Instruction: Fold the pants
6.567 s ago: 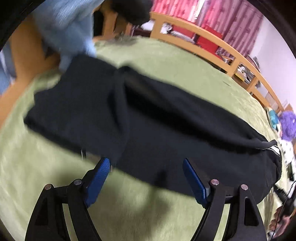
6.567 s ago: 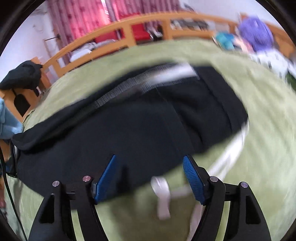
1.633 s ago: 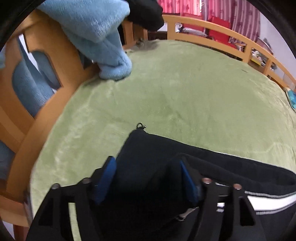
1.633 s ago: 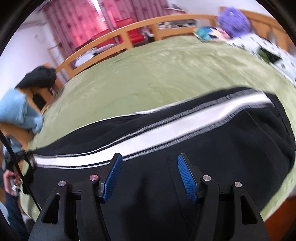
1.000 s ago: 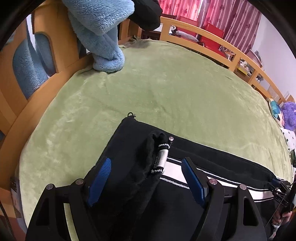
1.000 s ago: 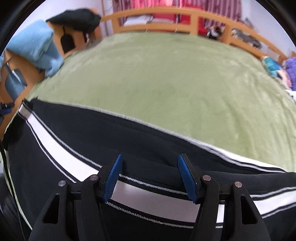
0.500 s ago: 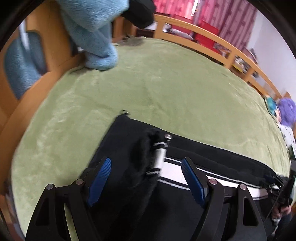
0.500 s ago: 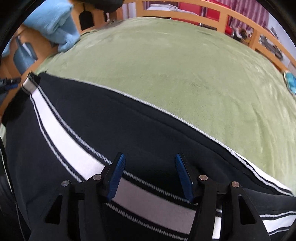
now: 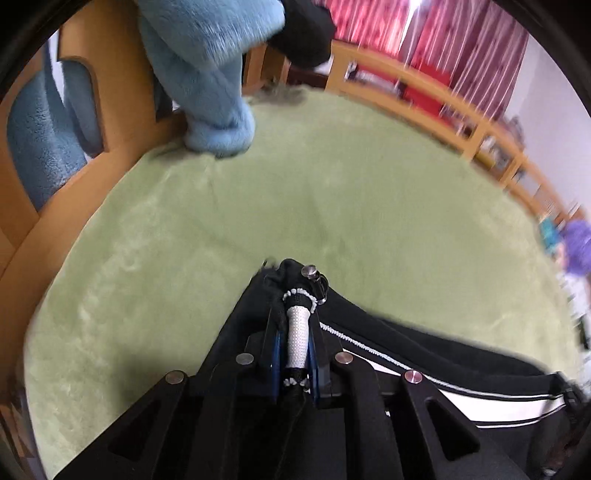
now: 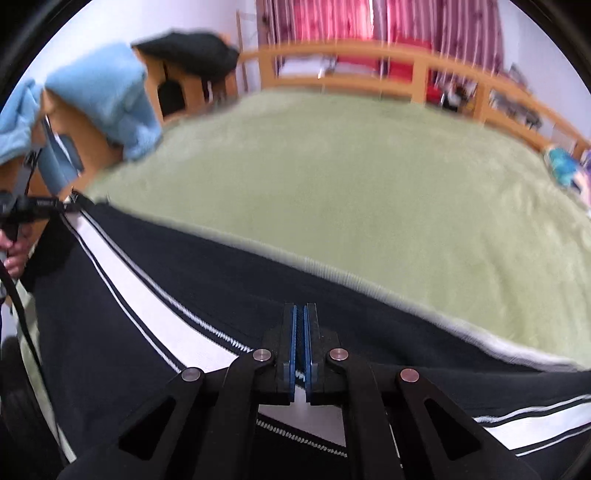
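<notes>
Green plush bedding (image 9: 332,192) covers a bed ringed by a wooden rail (image 10: 417,70), with red curtains (image 10: 369,26) behind and a blue fleece blanket (image 9: 207,74) draped over the frame at the far left corner. Black pants (image 10: 122,317) with a white side stripe (image 10: 155,295) lie stretched along the near edge of the bed.

Both grips have just been closing. The left gripper (image 9: 294,354) has its fingers pinched tight on a bunched end of the pants, a fold of white stripe standing up between the blue pads, with a metal snap (image 9: 308,272) at the tip. The right gripper (image 10: 300,347) is closed nearly flat; its pads sit over the stripe, and I judge that they pinch a thin layer of cloth, though the fabric inside is hard to make out.

To do this step well, both hands should probably lift together and keep the cloth taut between them, so the stripe stays straight and the edges meet when the fold is carried over. Uneven lifting would likely twist the leg, and a thin pinch on the right could slip.

Only the left wrist view shows the gathered end and its snap. Only the right wrist view shows the long run of stripe toward the left side, and a person's hand (image 10: 13,254) there holding the other tool.
</notes>
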`<state>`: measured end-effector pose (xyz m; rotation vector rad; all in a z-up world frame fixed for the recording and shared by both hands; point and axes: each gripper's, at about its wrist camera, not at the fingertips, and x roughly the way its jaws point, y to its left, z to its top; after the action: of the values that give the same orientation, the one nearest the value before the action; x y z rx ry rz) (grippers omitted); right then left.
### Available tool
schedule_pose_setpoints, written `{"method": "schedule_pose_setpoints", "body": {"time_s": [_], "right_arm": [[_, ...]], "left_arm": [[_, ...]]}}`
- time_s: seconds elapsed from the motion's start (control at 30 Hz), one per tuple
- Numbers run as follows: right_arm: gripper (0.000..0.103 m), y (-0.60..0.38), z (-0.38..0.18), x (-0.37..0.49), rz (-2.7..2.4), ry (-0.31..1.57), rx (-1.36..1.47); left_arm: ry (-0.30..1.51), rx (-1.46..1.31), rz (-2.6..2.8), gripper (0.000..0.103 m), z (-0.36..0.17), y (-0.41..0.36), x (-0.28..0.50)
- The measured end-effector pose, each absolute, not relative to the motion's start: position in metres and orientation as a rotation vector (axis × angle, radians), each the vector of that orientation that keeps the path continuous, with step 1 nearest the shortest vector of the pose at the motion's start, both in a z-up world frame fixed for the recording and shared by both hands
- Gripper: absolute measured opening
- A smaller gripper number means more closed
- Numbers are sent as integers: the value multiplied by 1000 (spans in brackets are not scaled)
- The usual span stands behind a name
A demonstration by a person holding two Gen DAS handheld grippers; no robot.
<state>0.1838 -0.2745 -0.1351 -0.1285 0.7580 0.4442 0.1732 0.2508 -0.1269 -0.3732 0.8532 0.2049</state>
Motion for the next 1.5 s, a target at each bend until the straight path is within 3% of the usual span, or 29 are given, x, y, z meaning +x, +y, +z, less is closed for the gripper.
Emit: {"method": "schedule_pose_setpoints", "body": {"time_s": [0.27, 0.5, 0.53, 0.57, 0.6, 0.63, 0.87, 1.2, 1.5], "right_arm": [[4, -271, -114, 235, 426, 742, -142], [15, -249, -186, 263, 354, 941, -254], [18, -249, -181, 260, 343, 925, -239], [30, -252, -173, 256, 333, 909, -219], [46, -253, -166, 252, 328, 897, -205], [52, -257, -159, 245, 322, 875, -188], [55, -283, -141, 180, 237, 844, -110], [55, -331, -160, 99, 63, 962, 40], [55, -366, -150, 56, -33, 960, 185]], "left_arm": [[898, -352, 246, 13, -128, 265, 212], [1053, -222, 367, 36, -168, 259, 230], [1029, -246, 339, 45, -161, 261, 222], [1012, -259, 326, 52, -156, 262, 217], [983, -269, 314, 67, -147, 263, 207], [960, -270, 310, 71, -140, 264, 199], [899, -374, 146, 71, -121, 254, 126], [903, -551, 45, 71, -159, 240, 25], [904, -724, 262, 67, -212, 291, 55]]}}
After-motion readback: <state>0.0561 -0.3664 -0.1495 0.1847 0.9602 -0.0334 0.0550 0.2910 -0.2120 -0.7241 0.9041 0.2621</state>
